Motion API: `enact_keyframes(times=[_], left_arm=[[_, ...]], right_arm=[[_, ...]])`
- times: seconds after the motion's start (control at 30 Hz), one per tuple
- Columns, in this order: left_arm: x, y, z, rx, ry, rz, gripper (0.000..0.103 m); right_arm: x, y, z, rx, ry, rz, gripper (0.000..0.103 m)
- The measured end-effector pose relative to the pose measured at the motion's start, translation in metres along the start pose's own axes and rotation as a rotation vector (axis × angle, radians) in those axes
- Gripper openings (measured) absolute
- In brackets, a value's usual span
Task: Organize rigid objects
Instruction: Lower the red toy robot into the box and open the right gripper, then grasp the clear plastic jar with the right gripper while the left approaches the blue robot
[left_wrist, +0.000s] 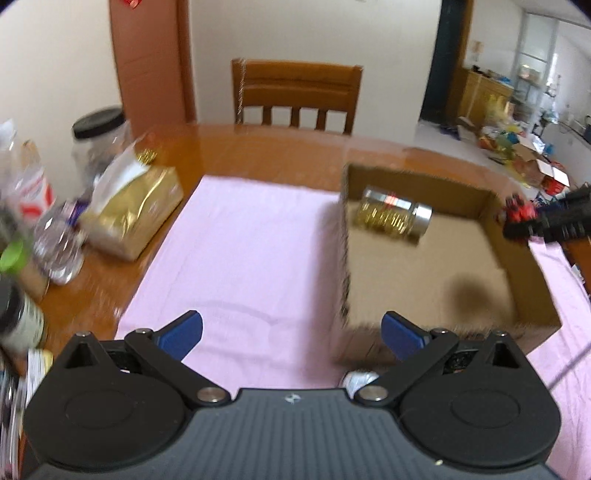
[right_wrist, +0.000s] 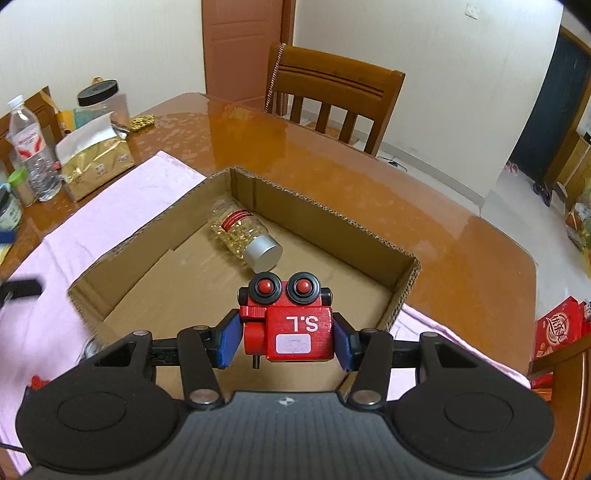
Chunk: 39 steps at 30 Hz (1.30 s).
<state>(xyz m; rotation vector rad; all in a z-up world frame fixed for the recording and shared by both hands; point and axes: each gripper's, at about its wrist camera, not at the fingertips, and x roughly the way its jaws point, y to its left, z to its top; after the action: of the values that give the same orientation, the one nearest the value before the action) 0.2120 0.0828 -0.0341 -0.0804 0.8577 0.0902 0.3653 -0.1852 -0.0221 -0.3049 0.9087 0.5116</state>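
We read "S.L" in white, upside down, on the red toy robot (right_wrist: 291, 321); the small label below those letters stayed illegible, as did the water bottle's (right_wrist: 33, 151) print.

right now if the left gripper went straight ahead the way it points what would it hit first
Probably the pink cloth on the table; the left gripper is open and empty, with the cardboard box just to its right. Depth is blurry.
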Motion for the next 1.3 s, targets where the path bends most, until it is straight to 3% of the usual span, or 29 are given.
enact_keyframes(times=[0.1, 0.17, 0.2, 0.23, 0.3, 0.53, 1.0, 1.3], left_arm=[[0.004, 0.000, -0.011, -0.002, 0.025, 0.019, 0.102], [0.005, -0.001, -0.014, 0.010, 0.031, 0.018, 0.102], [0.002, 0.000, -0.017, 0.011, 0.030, 0.020, 0.102], [-0.001, 0.001, -0.021, 0.011, 0.028, 0.023, 0.102], [-0.003, 0.002, -0.024, 0.006, 0.027, 0.020, 0.102], [-0.010, -0.003, -0.033, 0.018, 0.024, 0.025, 0.102], [-0.044, -0.029, -0.067, 0.013, 0.010, 0.099, 0.102], [-0.042, -0.032, -0.088, 0.039, 0.041, 0.054, 0.102]], right_arm=[[0.014, -0.004, 0.011, 0.017, 0.003, -0.015, 0.058], [0.019, -0.007, 0.018, 0.032, -0.023, -0.032, 0.080], [0.020, -0.008, 0.021, 0.038, -0.031, -0.048, 0.099], [0.019, -0.009, 0.024, 0.047, -0.045, -0.064, 0.103], [0.012, -0.010, 0.026, 0.069, -0.080, -0.069, 0.103], [-0.007, -0.001, 0.013, 0.087, -0.067, -0.088, 0.103], [-0.064, 0.034, -0.073, 0.182, -0.037, -0.095, 0.103], [-0.080, 0.079, -0.137, 0.169, -0.029, 0.068, 0.103]])
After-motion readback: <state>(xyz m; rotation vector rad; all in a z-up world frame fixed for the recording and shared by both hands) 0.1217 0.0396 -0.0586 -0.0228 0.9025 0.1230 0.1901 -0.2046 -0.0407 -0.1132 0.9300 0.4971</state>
